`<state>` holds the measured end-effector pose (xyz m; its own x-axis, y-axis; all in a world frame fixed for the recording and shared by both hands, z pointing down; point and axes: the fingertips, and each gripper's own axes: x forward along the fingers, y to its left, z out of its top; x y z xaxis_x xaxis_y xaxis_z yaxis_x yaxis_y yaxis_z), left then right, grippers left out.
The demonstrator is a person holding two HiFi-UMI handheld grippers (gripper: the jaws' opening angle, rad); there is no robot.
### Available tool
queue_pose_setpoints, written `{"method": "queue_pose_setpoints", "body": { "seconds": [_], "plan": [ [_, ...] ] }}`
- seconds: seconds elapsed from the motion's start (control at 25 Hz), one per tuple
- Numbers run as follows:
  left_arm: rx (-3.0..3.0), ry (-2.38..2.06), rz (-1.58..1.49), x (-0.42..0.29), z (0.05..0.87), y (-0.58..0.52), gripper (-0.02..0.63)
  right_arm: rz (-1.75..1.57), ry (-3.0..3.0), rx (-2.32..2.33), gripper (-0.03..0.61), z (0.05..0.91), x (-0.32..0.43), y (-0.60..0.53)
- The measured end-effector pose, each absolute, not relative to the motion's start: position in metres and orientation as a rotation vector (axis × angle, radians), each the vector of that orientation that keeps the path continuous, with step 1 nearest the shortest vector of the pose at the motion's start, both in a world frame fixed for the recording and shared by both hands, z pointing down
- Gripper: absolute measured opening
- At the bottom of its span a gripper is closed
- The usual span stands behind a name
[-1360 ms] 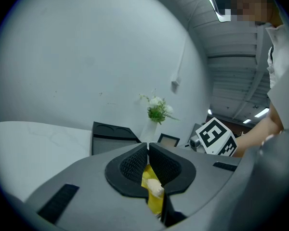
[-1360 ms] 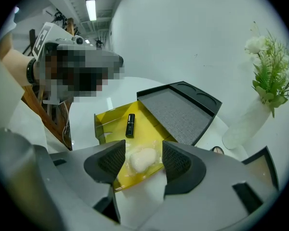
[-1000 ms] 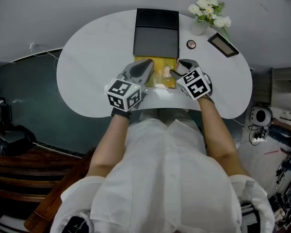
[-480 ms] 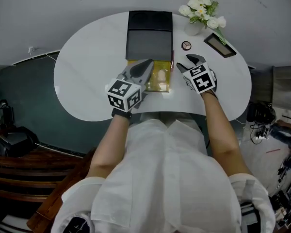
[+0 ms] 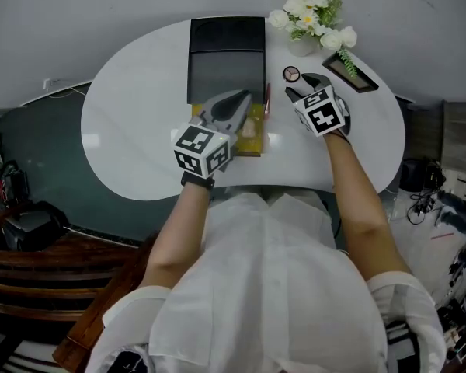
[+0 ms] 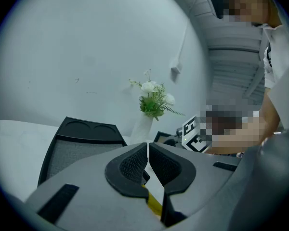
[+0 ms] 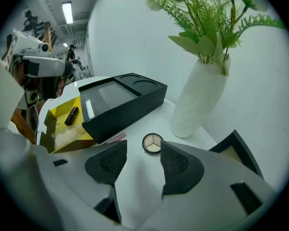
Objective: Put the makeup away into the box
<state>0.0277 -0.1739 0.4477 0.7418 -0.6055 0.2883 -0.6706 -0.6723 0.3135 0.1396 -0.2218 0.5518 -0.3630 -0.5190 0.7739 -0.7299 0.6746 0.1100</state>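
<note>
Two grippers are at work over the white oval counter point(image 5: 140, 130). The left gripper point(image 6: 148, 153) sits at the near edge of the open yellow cardboard box point(image 7: 62, 124), its jaws almost together. A strip of yellow shows in the slit between them, so it looks pinched on the box wall, though the angle makes that hard to confirm.

Over to the right gripper point(image 7: 142, 159): jaws well apart, nothing between them. The small round black compact with pale powder pans point(image 7: 152, 143) lies on the counter just beyond the tips, lined up with the gap and untouched. In the head view it is at about eleven o'clock from that gripper.

Inside the yellow box, a short black lipstick tube point(image 7: 71, 115) rests beside a pale crumpled wad point(image 7: 67, 137). At twelve o'clock from the box, touching its far side, stands the flat black rectangular case point(image 7: 120, 102). The white vase of white flowers and green leaves point(image 7: 200, 97) is at twelve o'clock from the compact, near it but apart.
</note>
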Motion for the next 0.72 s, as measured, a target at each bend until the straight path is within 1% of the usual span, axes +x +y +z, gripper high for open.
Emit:
{"method": "queue_pose_setpoints", "body": {
  "seconds": [0.28, 0.72],
  "plan": [
    [2.523, -0.978, 0.246, 0.045, 0.455, -0.189, 0.026, 0.363, -2.039, 0.923, 0.216, 0.578, 0.149, -0.244],
    [2.501, -1.002, 0.257, 0.052, 0.462, -0.199, 0.026, 0.35, -2.015, 0.817, 0.215, 0.603, 0.143, -0.257]
  ]
}}
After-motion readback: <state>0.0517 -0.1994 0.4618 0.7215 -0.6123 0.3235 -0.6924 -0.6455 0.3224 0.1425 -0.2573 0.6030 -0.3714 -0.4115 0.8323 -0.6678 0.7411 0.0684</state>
